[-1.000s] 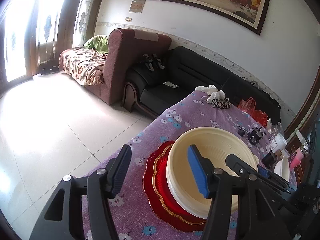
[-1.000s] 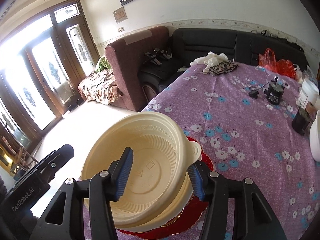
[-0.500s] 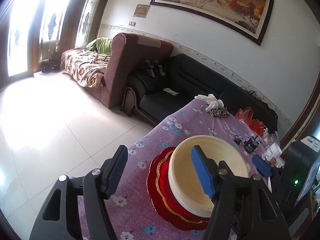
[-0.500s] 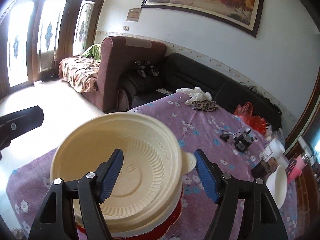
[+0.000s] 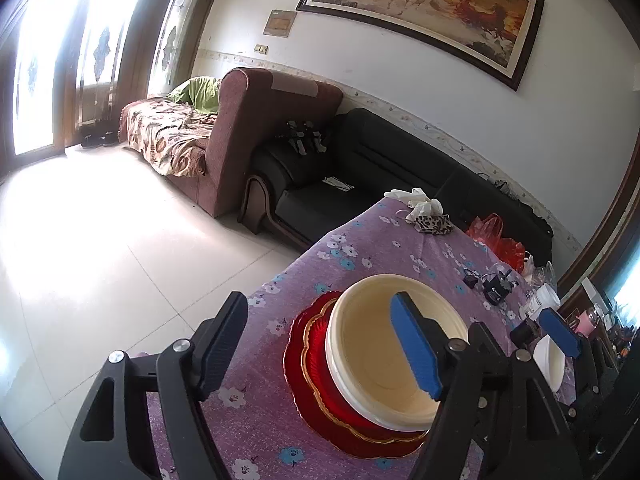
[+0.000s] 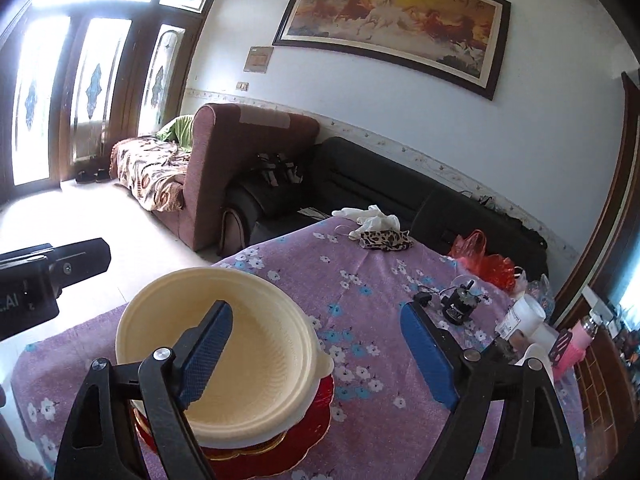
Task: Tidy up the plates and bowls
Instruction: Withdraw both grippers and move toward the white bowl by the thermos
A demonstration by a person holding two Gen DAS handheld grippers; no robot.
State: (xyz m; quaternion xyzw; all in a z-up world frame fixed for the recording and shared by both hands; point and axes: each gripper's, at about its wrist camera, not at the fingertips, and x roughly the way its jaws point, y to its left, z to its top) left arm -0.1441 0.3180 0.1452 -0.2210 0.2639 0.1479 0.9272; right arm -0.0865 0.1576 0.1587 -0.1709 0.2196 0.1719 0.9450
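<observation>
Cream bowls [image 6: 224,356] on red plate [image 6: 288,444] sit below both empty, spread grippers

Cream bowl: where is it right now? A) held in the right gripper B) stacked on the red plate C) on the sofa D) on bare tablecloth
B: the cream bowl sits on the red plate, and both the right gripper and the left gripper are open and hold nothing.

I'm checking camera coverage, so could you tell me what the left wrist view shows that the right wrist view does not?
Only the left wrist view shows the right gripper. Only the right wrist view shows the bowl's tab handle and the left gripper's body. Both show the cream bowl on the red plate, the purple tablecloth and black sofa.
</observation>
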